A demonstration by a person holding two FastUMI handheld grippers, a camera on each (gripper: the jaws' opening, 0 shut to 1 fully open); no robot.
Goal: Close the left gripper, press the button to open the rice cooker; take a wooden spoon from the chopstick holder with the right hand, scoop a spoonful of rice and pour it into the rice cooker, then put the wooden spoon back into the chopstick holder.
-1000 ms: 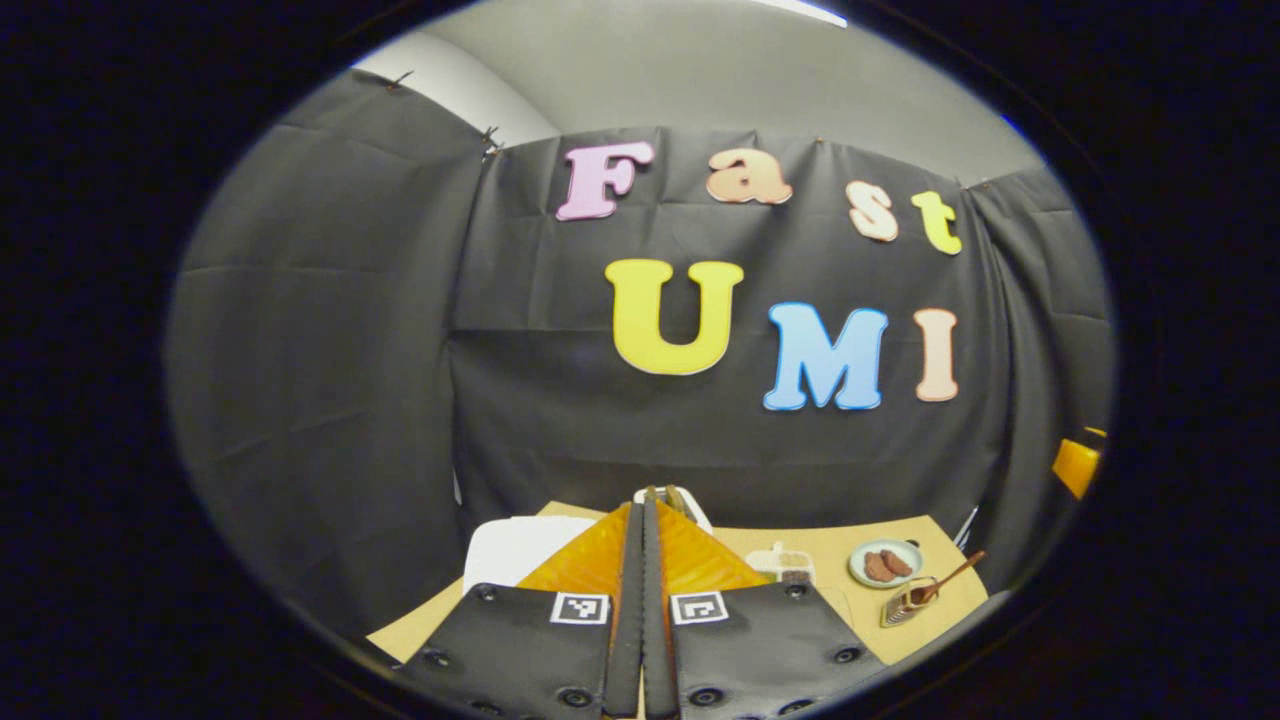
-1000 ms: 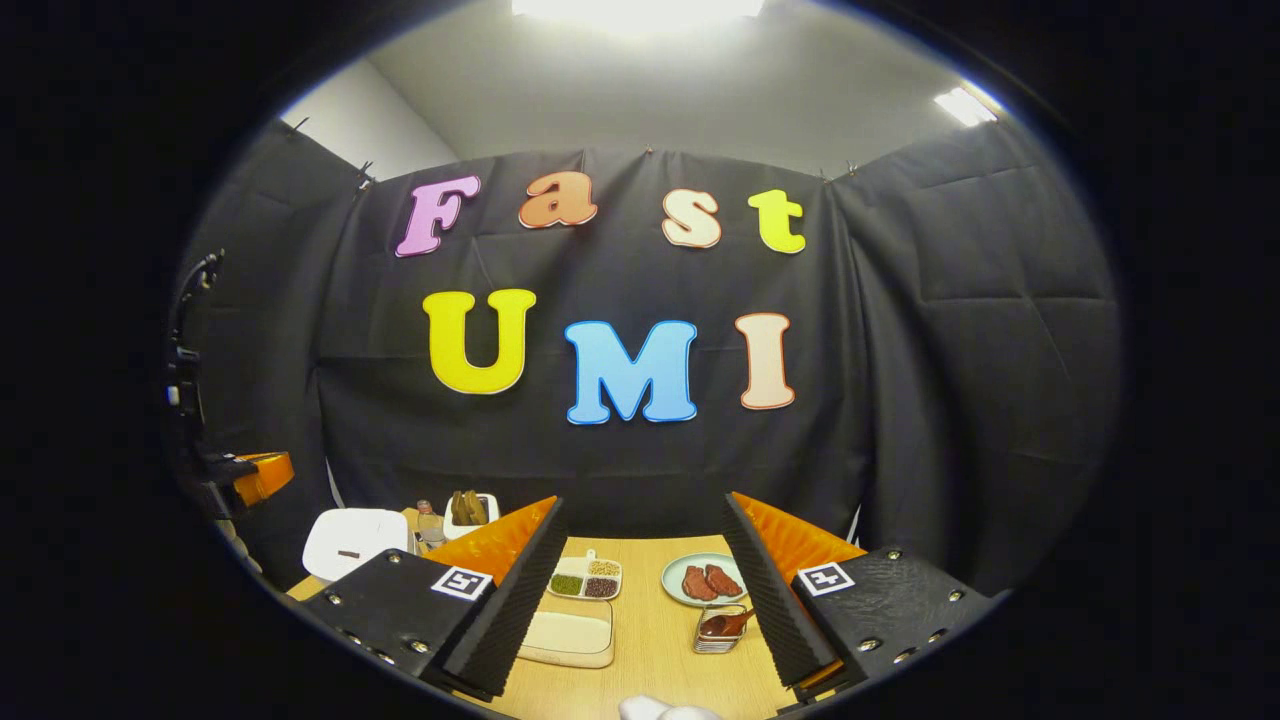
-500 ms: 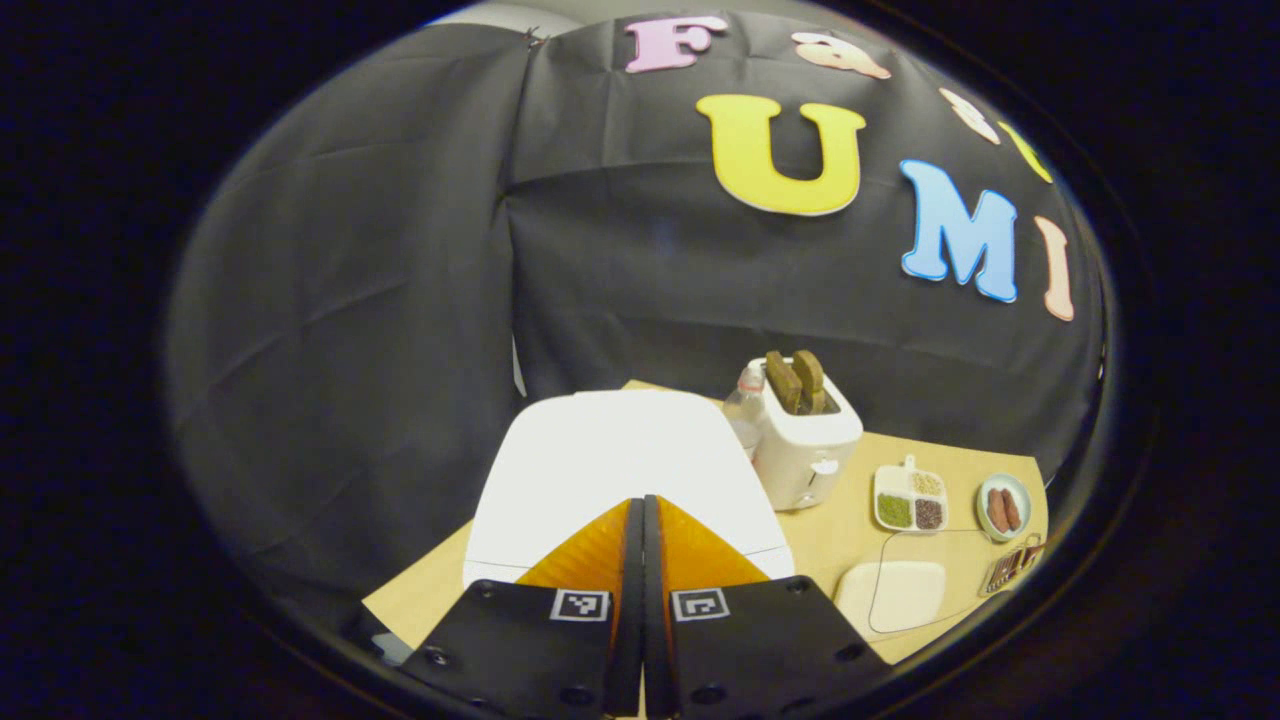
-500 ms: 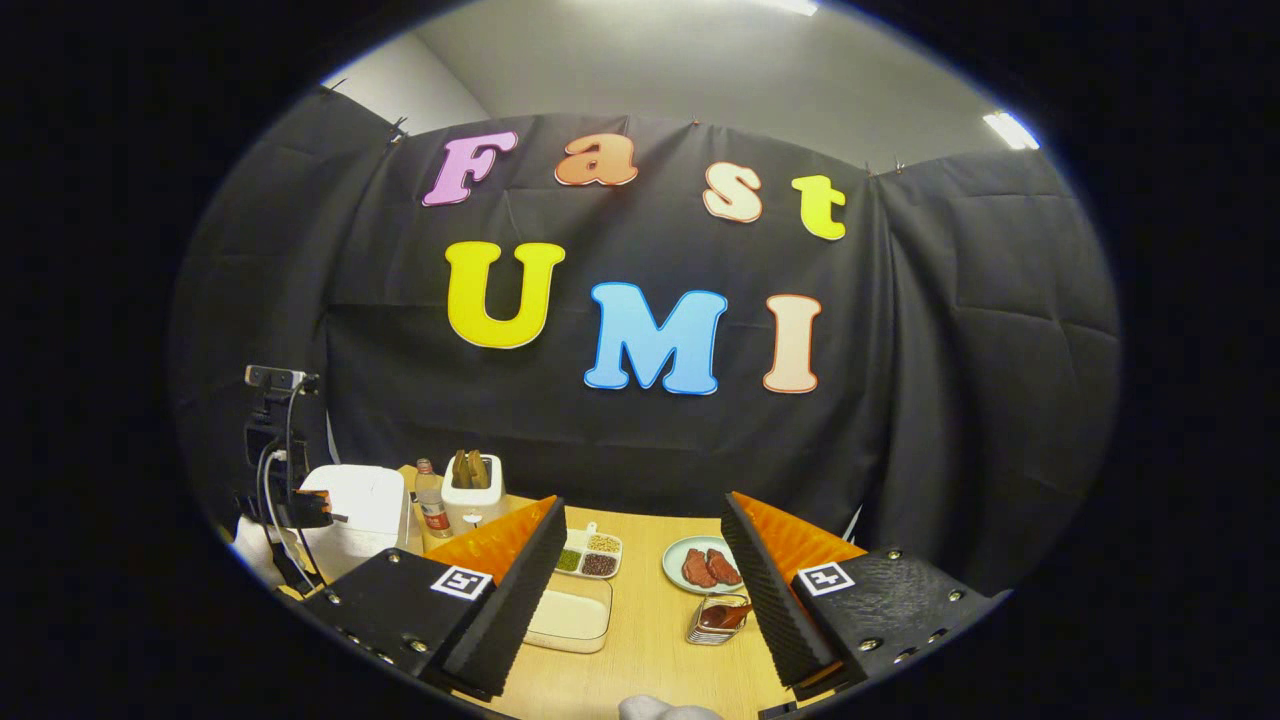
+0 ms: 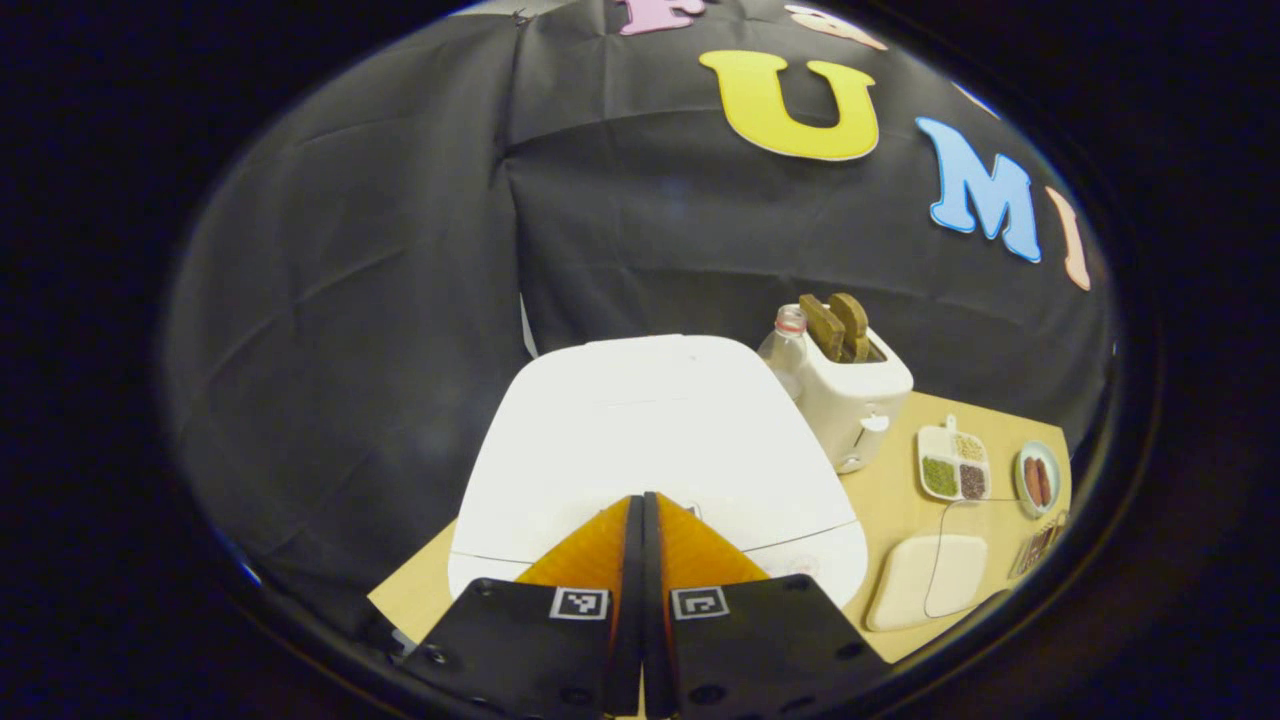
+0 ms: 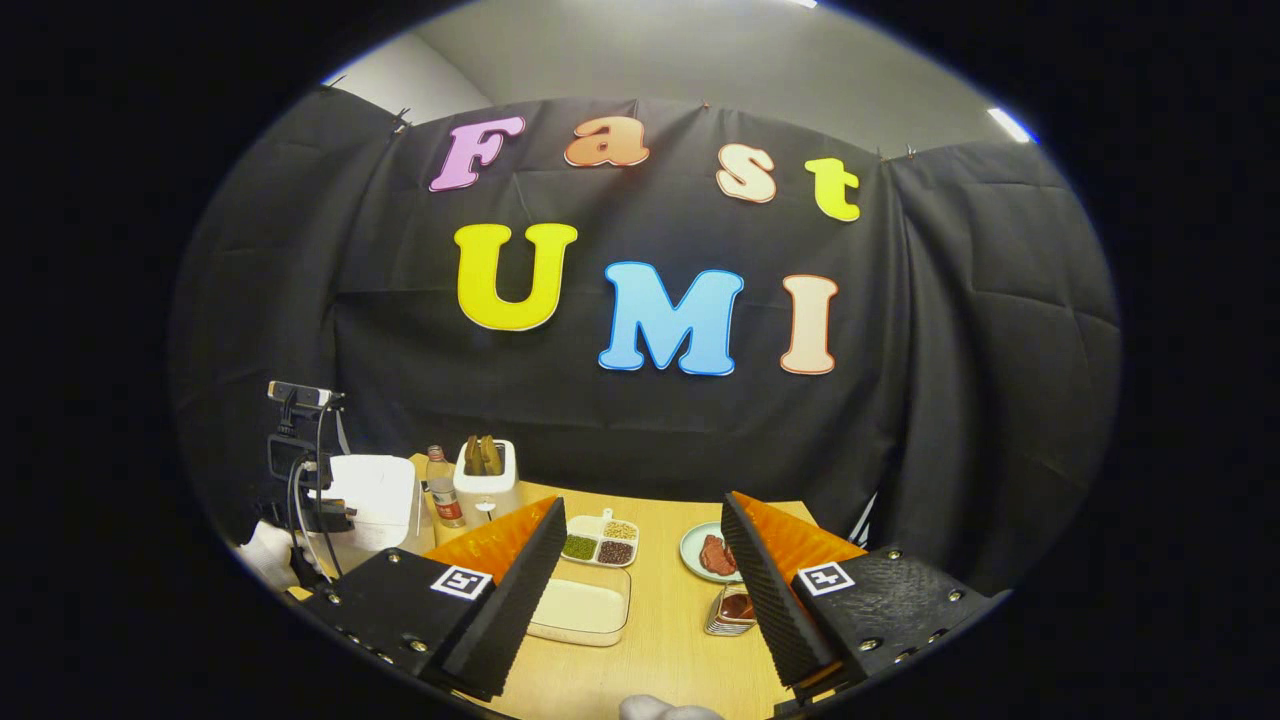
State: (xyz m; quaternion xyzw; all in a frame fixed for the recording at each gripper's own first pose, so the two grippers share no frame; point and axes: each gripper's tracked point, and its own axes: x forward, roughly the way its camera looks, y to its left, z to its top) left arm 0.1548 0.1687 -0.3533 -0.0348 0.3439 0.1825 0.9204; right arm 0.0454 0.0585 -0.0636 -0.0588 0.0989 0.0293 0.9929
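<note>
The white rice cooker (image 5: 650, 440) sits lid down at the table's left end, just ahead of and below my left gripper (image 5: 643, 498), whose fingers are pressed together with nothing between them. In the right gripper view the cooker (image 6: 375, 495) stands at far left, with the left gripper (image 6: 300, 480) and the hand holding it beside it. My right gripper (image 6: 640, 510) hangs open over the table's front. The wire chopstick holder (image 6: 733, 612) holds the wooden spoon (image 6: 738, 603), partly hidden behind my right finger. A shallow container of rice (image 6: 580, 605) lies between the fingers.
Behind the cooker stand a white toaster (image 5: 855, 400) with two slices and a plastic bottle (image 5: 785, 345). A divided dish of grains (image 6: 600, 540) and a plate of meat (image 6: 708, 555) sit mid-table. The booth's cloth wall closes in behind and to the left.
The left gripper has tilted down and moved in over the cooker, which now looks larger and closer. The right gripper has pitched down slightly and stays open.
</note>
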